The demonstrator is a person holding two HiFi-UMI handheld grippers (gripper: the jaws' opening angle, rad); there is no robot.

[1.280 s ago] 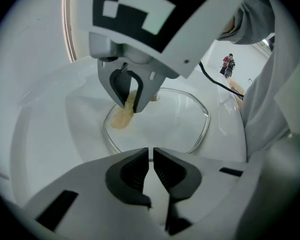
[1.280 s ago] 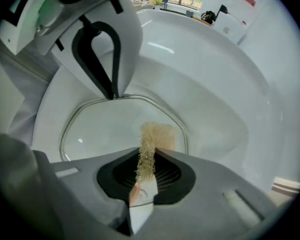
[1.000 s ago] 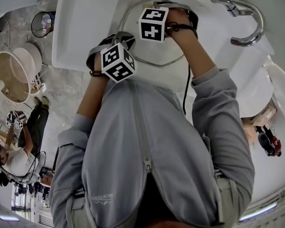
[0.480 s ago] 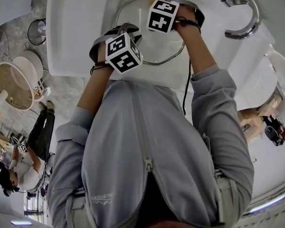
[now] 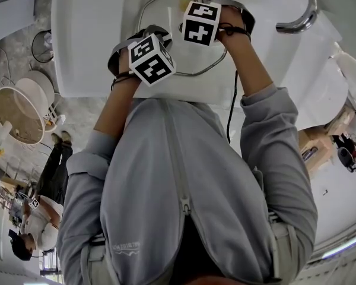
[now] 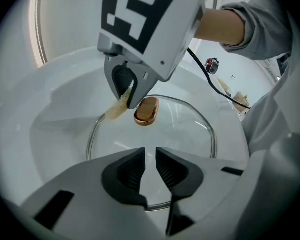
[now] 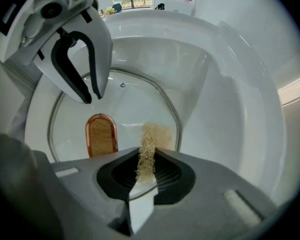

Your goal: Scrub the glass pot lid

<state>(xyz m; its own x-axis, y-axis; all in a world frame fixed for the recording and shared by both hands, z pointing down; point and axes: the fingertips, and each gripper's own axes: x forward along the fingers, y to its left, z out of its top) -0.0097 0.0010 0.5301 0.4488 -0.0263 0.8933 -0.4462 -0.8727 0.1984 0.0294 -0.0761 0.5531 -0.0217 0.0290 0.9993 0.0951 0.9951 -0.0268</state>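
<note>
Both over the glass lid (image 6: 182, 134): left hand-held gripper (image 6: 150, 160) opening, empty; right hand-held gripper (image 7: 149, 159) pinching scrubber (image 7: 154, 134).

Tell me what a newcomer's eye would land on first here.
First, the glass pot lid lying flat in the white sink, with its copper-coloured knob at the centre. Next, the tan fibrous scrubber pinched in the right gripper, its tuft down at the glass beside the knob. The left gripper is over the lid's near rim, jaws opening and pressing on nothing.
</note>
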